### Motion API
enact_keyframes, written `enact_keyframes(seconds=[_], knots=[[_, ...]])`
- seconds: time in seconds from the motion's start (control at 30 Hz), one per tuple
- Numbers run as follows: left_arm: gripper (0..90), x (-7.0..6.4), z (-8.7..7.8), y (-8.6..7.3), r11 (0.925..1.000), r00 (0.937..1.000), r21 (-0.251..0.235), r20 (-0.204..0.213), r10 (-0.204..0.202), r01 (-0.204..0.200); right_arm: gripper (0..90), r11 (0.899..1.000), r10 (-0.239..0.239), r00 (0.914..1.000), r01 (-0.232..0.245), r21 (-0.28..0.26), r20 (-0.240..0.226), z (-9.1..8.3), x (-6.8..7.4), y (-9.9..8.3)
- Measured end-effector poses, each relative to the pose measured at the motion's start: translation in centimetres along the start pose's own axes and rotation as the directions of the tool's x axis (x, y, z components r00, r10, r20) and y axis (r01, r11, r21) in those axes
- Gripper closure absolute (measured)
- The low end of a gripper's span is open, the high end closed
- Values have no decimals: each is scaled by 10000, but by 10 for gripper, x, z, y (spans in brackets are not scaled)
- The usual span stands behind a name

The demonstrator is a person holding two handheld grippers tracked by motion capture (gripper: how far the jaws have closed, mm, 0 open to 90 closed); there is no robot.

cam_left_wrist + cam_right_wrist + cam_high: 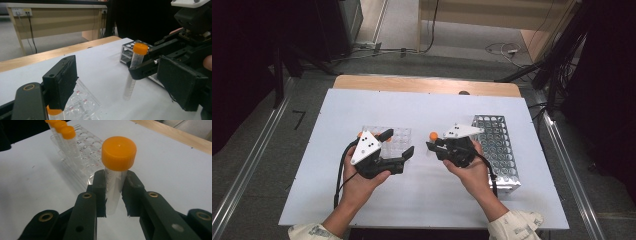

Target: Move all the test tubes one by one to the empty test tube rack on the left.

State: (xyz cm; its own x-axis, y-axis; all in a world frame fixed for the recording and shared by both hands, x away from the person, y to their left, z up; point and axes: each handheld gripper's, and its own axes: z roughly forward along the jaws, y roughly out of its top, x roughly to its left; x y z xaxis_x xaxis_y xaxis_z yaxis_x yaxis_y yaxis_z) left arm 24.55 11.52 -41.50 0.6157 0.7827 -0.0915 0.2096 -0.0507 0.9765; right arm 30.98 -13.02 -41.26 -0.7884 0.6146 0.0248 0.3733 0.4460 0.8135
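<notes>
Clamping orange-capped tube (113,182): right gripper (114,192) jaws closed on it | left gripper (117,82) jaws wide apart, holding nothing

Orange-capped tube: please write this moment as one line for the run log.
right gripper: shut on orange-capped tube, held upright above white table | left gripper: open, holds nothing, beside clear rack | metal rack: behind right hand

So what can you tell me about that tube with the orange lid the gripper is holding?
The clear plastic tube with the orange screw cap is long, slim and marked with faint lines. It stands nearly upright above the white table, pinched just below its cap by the right gripper. It looks empty, and its rounded bottom hangs free.
</notes>
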Motion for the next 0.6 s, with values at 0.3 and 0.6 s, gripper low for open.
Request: enact_keyframes(seconds=[0.3,0.6], knots=[[226,-8,3,1,9997,9981,98,560,239,-245,718,9988,-450,9978,457,144,-495,8,18,0],[366,-9,7,-2,9990,9956,324,891,294,-324,718,9966,-769,9927,794,239,-928,13,34,1]])
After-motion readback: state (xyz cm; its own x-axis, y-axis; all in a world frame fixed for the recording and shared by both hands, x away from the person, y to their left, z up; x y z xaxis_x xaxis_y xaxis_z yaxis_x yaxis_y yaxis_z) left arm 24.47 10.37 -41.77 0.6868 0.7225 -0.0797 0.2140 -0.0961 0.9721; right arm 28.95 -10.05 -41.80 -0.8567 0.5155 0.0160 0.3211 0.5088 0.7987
